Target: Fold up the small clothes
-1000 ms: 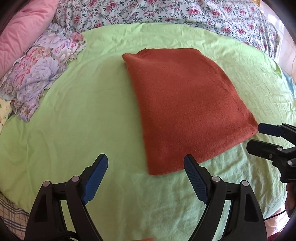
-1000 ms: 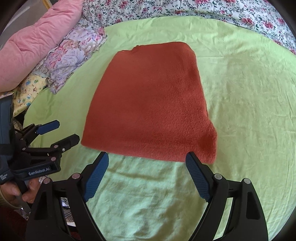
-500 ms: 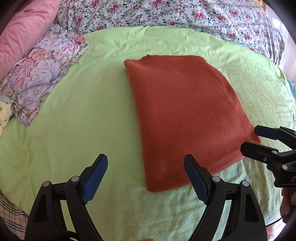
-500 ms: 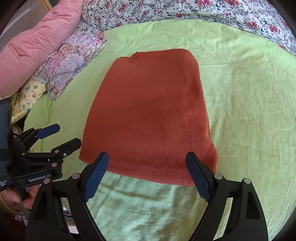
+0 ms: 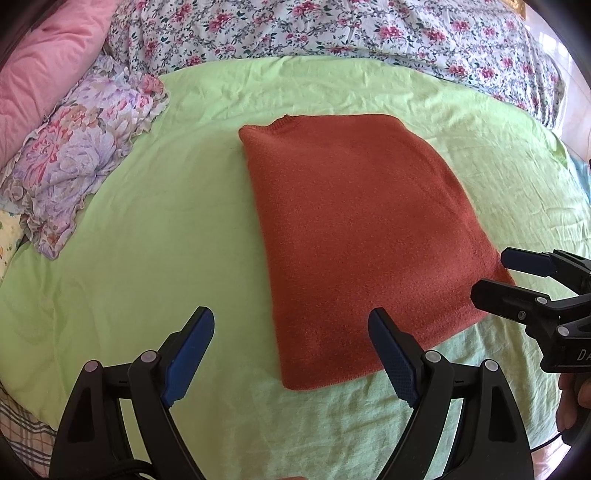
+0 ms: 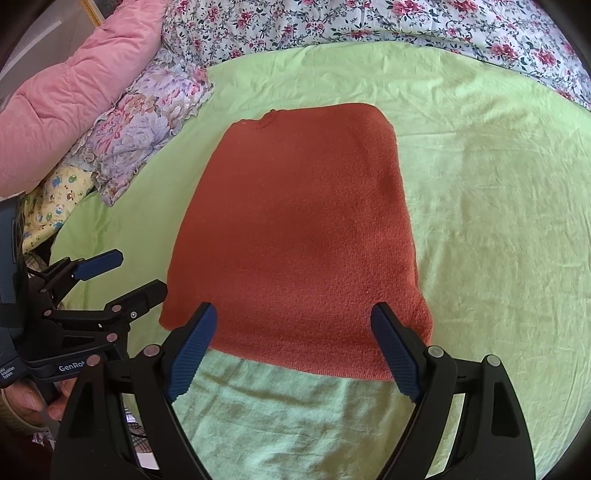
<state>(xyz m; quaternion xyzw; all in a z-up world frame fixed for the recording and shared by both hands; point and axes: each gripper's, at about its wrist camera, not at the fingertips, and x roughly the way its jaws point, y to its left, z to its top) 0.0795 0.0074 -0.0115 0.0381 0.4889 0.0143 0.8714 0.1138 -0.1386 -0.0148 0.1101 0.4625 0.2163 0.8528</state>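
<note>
A rust-orange knit garment (image 5: pixel 354 236) lies flat and folded into a rough rectangle on the green sheet (image 5: pixel 155 229); it also shows in the right wrist view (image 6: pixel 295 236). My left gripper (image 5: pixel 291 332) is open and empty, over the garment's near left corner. My right gripper (image 6: pixel 291 328) is open and empty, over the garment's near edge. In the left wrist view the right gripper (image 5: pixel 495 275) sits at the garment's near right corner. In the right wrist view the left gripper (image 6: pixel 127 273) sits at the near left corner.
A pink pillow (image 6: pixel 62 99) and a purple floral pillow (image 5: pixel 81 155) lie at the left. A floral quilt (image 5: pixel 332 33) runs along the far side. A yellow printed cloth (image 6: pixel 51 206) lies at the left edge of the bed.
Both grippers have moved forward toward the garment's near edge, so it sits lower and larger in both views. Both stay open. The garment has not moved.
</note>
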